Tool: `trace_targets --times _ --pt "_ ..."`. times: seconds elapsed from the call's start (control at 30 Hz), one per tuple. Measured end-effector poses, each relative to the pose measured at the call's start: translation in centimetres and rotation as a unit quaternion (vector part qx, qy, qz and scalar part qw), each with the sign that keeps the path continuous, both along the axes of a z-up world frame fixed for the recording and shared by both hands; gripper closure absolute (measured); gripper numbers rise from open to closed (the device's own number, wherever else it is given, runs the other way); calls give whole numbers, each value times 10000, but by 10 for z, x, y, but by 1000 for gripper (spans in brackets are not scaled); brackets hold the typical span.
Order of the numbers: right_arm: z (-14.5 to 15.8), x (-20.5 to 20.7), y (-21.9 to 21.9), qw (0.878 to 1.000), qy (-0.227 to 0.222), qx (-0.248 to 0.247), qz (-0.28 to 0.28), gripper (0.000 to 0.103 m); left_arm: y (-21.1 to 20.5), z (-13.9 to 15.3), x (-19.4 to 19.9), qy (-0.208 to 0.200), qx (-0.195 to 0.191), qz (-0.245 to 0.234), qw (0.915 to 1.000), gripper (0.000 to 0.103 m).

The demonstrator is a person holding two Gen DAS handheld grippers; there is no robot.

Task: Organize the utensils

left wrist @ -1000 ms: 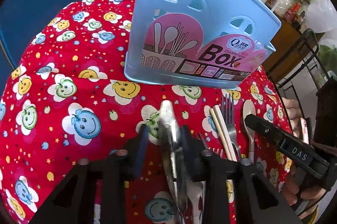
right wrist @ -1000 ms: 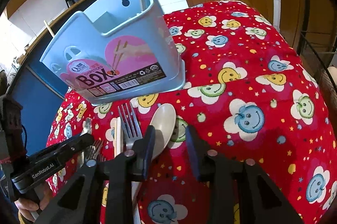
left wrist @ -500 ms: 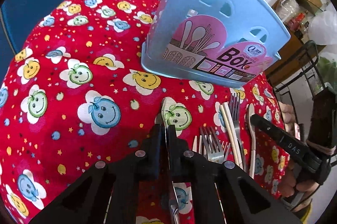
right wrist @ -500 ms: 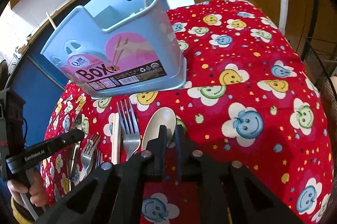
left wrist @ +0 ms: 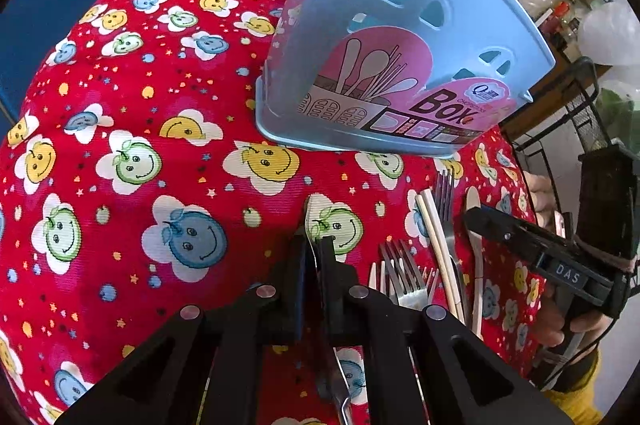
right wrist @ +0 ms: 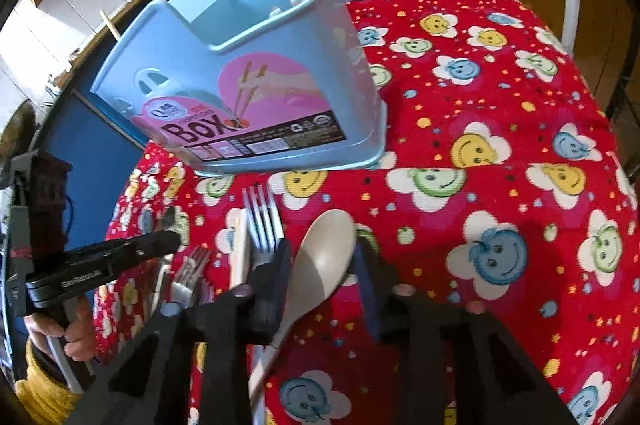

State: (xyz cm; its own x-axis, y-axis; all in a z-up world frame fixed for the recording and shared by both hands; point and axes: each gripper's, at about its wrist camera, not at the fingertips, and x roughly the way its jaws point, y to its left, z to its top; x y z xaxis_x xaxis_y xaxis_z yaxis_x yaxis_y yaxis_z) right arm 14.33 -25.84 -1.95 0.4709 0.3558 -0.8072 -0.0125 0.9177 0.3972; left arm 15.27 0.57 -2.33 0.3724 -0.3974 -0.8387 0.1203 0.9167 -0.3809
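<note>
Cutlery lay in a row on the red smiley-print surface [left wrist: 120, 161], in front of the blue utensil box [left wrist: 400, 65], which stood upright at the far side. The left hand-held gripper [left wrist: 314, 249] was closed on a metal spoon [left wrist: 316, 225]: its jaws pinched the utensil edge-on, the bowl tip projecting toward the box and the handle trailing back beneath the gripper body. To its right lay a cluster of metal forks [left wrist: 404, 273], a pair of pale chopsticks [left wrist: 436, 233], and one longer fork [left wrist: 446, 201] pointing at the box. The right hand-held gripper [right wrist: 320, 261] straddled a cream plastic spoon [right wrist: 324, 253] lying on the surface, bowl toward the box. Its jaws were opening, with the spoon between them; whether the pads touched the spoon could not be determined. A hand [right wrist: 76, 329] in a yellow sleeve held the left gripper.
</note>
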Motion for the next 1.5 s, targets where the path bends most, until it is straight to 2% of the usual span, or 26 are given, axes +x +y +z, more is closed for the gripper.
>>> trace_targets --times 0.03,0.07,0.2,0.3,0.5,0.63,0.83,0.93,1.03,1.27,1.5 --pt "-1 0 -1 10000 26 -26 -31 91 0 1 0 -27 5 -2 10000 97" --pt "-2 0 -3 10000 38 51 -73 93 1 2 -3 -44 10 -6 10000 97" --pt "-2 -4 -11 9994 51 275 -212 96 9 8 -14 -159 -22 -4 9999 98" --pt "5 -12 -11 9990 -56 357 -279 97 17 23 -26 -402 -218 5 9990 99" --pt "46 -39 -2 9962 -794 170 -322 97 24 56 -52 -1108 -201 194 9935 99" --pt "71 -55 6 9928 -1157 17 -307 97 19 73 -71 -1567 178 307 9870 99" --pt "112 -77 18 9811 -1838 -446 -419 97 19 96 -87 -1934 10 423 9802 99" --pt "129 -83 18 9730 -2156 -642 -522 97 23 112 -95 -2266 -122 582 9722 99" --pt "139 -83 16 9689 -2309 -638 -624 97 23 129 -97 -2543 -196 699 9644 99" --pt "143 -77 11 9679 -2360 -513 -700 97 24 170 -89 -3114 -226 846 9462 99" --pt "139 -67 6 9705 -2266 -465 -679 97 24 209 -63 -3605 -92 992 9274 99"
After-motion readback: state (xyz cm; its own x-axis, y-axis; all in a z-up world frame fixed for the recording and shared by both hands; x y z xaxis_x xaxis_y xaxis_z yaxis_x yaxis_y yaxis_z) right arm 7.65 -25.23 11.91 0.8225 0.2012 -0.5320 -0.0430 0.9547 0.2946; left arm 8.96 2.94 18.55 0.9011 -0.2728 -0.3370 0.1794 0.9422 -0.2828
